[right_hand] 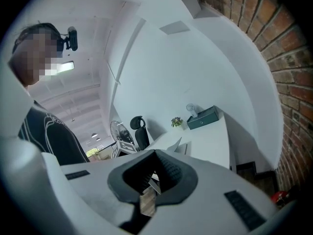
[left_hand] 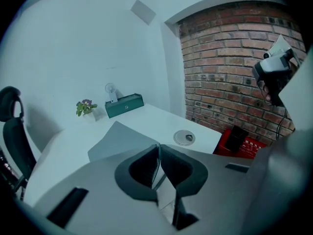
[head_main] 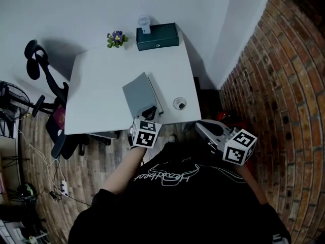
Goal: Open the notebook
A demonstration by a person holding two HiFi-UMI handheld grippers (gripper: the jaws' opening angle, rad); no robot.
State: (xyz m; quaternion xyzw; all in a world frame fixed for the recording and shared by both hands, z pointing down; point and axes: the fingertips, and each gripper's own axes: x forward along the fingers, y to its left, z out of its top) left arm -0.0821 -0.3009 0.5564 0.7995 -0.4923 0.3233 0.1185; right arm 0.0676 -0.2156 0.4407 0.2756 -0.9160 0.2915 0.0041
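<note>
Left gripper point(left_hand: 159, 147) pinched tight on the notebook point(head_main: 138, 93) cover's near edge, cover tilted up. Best swing it over in an arc, grip firm. Right gripper point(right_hand: 157, 152) closed, empty, held aside.

- The left gripper point(head_main: 150, 112) has its tip at the near edge of a gray notebook point(head_main: 137, 93) on the white surface point(head_main: 96, 95).
- The right gripper point(head_main: 202, 128) hangs past the surface's near right corner, well apart from the notebook.
- A green box point(head_main: 157, 37) and small flowers point(head_main: 117, 38) stand at the far edge.
- A round disc point(head_main: 180, 103) sits near the notebook's right side.
</note>
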